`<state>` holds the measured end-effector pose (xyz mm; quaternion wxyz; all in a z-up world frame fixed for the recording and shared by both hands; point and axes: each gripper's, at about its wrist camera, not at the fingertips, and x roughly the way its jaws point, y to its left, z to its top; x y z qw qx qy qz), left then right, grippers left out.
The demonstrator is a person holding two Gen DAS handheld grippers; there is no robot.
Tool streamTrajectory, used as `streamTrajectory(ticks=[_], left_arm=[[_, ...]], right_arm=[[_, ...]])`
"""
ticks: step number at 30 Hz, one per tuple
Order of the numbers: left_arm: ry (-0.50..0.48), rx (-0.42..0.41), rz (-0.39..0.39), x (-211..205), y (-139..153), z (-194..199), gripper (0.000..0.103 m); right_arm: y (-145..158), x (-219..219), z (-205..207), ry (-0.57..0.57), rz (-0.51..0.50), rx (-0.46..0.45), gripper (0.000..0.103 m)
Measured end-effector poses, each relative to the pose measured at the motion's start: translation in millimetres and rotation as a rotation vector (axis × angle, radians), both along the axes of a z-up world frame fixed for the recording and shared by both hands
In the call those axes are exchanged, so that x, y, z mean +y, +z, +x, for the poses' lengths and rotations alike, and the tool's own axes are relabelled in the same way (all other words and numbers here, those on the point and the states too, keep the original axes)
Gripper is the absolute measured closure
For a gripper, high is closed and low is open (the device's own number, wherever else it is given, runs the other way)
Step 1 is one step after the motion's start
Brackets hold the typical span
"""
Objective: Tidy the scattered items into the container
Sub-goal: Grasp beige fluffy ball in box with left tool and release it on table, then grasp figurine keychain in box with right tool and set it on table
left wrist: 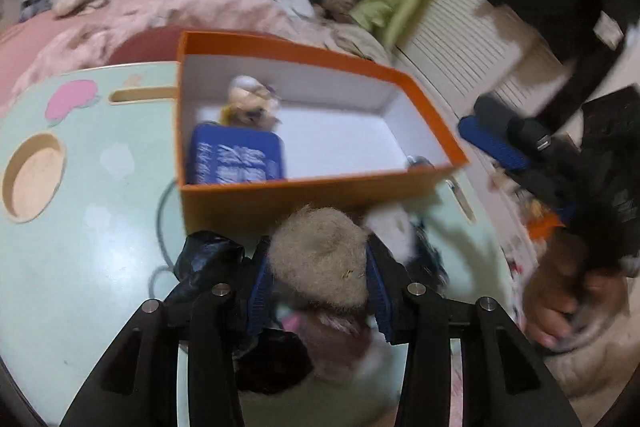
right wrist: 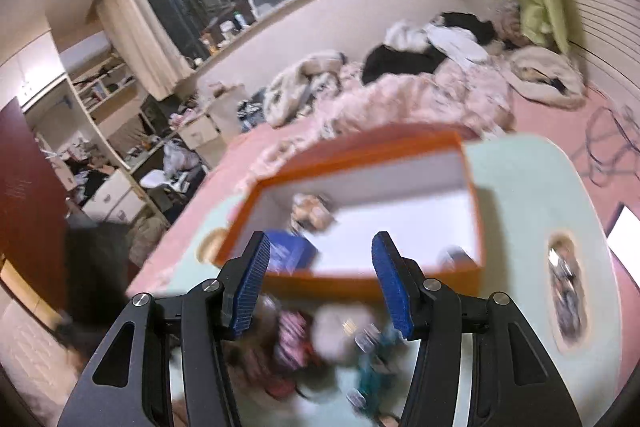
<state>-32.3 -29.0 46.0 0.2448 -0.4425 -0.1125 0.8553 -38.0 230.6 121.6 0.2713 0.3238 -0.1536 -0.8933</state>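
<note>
fuzzy plush (left wrist: pixel 320 259): beige, clamped between left gripper (left wrist: pixel 318 287) pads, just in front of the orange box (left wrist: pixel 320 195) near wall
handling: likely light, soft, squashy; hold mid-body, it won't slip
right gripper (right wrist: pixel 320 283): jaws apart, nothing between, above the box's front edge
leftover clutter (right wrist: pixel 304 351): in front of box
surface: mint table (left wrist: pixel 80 267), smooth, on a messy bed

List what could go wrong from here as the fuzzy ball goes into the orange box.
1. The left gripper pinches the round beige fuzzy ball only at its sides; soft fluff could slip out before it clears the near wall of the orange box.
2. The ball sits low against that wall and could snag or shove the box.
3. The blue packet and plush toy crowd the box's left end; a drop there may bounce out.
</note>
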Motion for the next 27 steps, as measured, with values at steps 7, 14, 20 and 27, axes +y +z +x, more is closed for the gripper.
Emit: streamTrajectory(ticks=[7,14,20,27], left_arm=[[0.015,0.121,0.129,-22,18,19,0.022],[0.165,0.183,0.157,-69,19,35,0.016],[0.266,0.191,0.152,-98,15,36,0.015],[0.252,0.167,0.177,-100,6,27,0.015]], right_arm=[[0,-39,-43,0.115,0.016,-0.133,0.048],[-30,-64,-88,0.123,0.121,-0.359,0.048],[-45,-57,-121,0.085,0.087,-0.489,0.048],[-49,-90,-134,0.074,0.208,-0.450,0.048]])
